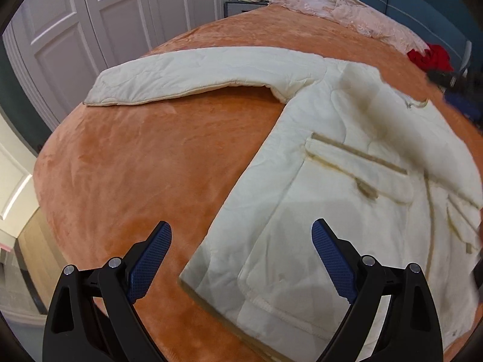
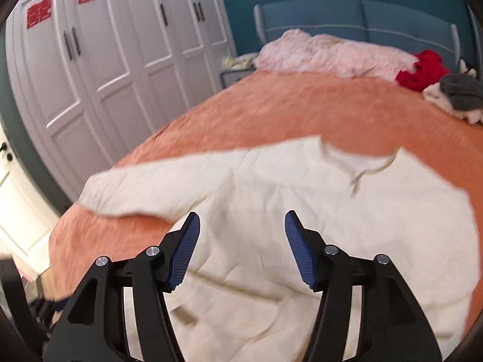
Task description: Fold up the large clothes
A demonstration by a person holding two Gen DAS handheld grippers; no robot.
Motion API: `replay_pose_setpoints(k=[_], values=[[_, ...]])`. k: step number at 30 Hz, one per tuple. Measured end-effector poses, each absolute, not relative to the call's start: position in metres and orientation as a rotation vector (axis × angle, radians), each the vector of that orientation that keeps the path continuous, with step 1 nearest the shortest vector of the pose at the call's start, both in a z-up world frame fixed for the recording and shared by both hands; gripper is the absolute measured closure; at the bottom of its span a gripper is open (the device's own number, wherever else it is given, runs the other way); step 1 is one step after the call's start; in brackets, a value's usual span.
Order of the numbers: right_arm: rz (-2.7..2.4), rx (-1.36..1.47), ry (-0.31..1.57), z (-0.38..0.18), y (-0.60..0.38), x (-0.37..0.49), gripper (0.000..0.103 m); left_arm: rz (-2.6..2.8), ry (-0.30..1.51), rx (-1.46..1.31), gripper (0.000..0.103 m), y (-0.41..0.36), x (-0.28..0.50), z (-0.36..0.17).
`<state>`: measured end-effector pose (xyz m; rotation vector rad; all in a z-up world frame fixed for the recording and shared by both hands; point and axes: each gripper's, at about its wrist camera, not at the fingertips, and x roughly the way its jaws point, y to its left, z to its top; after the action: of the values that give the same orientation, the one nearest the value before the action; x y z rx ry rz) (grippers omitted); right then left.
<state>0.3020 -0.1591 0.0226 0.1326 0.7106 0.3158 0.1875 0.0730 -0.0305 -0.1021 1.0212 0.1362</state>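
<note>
A large cream quilted jacket [image 1: 326, 199] lies flat on the orange bedspread [image 1: 145, 163], front up, with flap pockets showing. One sleeve [image 1: 193, 75] stretches out to the left; the other side is folded over the body. My left gripper [image 1: 241, 235] hovers open above the jacket's lower left hem corner, nothing between its blue pads [image 1: 151, 259]. In the blurred right wrist view the same jacket [image 2: 302, 199] spreads below, collar [image 2: 362, 163] toward the headboard. My right gripper [image 2: 241, 229] stands open over the jacket's body, holding nothing.
White wardrobe doors [image 2: 99, 60] line the left side of the bed. A pink quilt [image 2: 326, 54] is bunched at the blue headboard [image 2: 362, 21]. Red cloth [image 2: 422, 72] and grey and white clothes [image 2: 459, 96] lie at the far right of the bedspread [image 2: 271, 105].
</note>
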Motion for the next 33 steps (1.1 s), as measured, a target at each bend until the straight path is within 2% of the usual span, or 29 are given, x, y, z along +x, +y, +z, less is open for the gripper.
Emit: replay_pose_setpoints(k=[4, 8, 18, 20, 21, 22, 23, 24, 25, 26, 27, 28, 29, 30, 33], values=[[0.270, 0.184, 0.734, 0.008, -0.178, 0.272, 0.046, 0.074, 0.992, -0.173, 0.011, 0.068, 0.209, -0.021], [0.135, 0.235, 0.763, -0.001, -0.228, 0.240, 0.041, -0.023, 1.013, -0.238, 0.011, 0.038, 0.250, -0.021], [-0.154, 0.565, 0.774, -0.048, -0.389, 0.213, 0.041, -0.107, 1.117, -0.465, 0.011, -0.026, 0.329, -0.054], [-0.188, 0.640, 0.770, -0.057, -0.409, 0.215, 0.041, -0.115, 1.142, -0.494, 0.014, -0.029, 0.337, -0.060], [-0.197, 0.663, 0.771, -0.059, -0.417, 0.217, 0.041, -0.114, 1.142, -0.497, 0.020, -0.030, 0.340, -0.060], [-0.209, 0.696, 0.767, -0.063, -0.425, 0.218, 0.041, -0.115, 1.136, -0.494, 0.032, -0.032, 0.341, -0.059], [-0.214, 0.725, 0.760, -0.066, -0.433, 0.220, 0.041, -0.128, 1.131, -0.479, 0.040, -0.035, 0.343, -0.056], [-0.218, 0.741, 0.758, -0.068, -0.436, 0.222, 0.044, -0.144, 1.129, -0.457, 0.056, -0.038, 0.346, -0.054], [-0.223, 0.755, 0.756, -0.071, -0.441, 0.226, 0.051, -0.151, 1.125, -0.433, 0.076, -0.041, 0.349, -0.052], [-0.226, 0.761, 0.755, -0.073, -0.445, 0.230, 0.056, -0.141, 1.111, -0.400, 0.087, -0.044, 0.351, -0.049], [-0.229, 0.759, 0.757, -0.073, -0.447, 0.234, 0.068, -0.142, 1.095, -0.384, 0.097, -0.044, 0.353, -0.046], [-0.231, 0.746, 0.758, -0.071, -0.448, 0.239, 0.081, -0.147, 1.073, -0.373, 0.098, -0.043, 0.355, -0.039], [-0.225, 0.727, 0.748, -0.064, -0.449, 0.245, 0.086, -0.146, 1.050, -0.366, 0.098, -0.041, 0.357, -0.034], [-0.214, 0.711, 0.725, -0.056, -0.449, 0.247, 0.090, -0.151, 1.021, -0.363, 0.098, -0.040, 0.357, -0.027], [-0.160, 0.625, 0.613, -0.017, -0.434, 0.245, 0.091, -0.155, 0.914, -0.337, 0.099, -0.030, 0.349, 0.002]])
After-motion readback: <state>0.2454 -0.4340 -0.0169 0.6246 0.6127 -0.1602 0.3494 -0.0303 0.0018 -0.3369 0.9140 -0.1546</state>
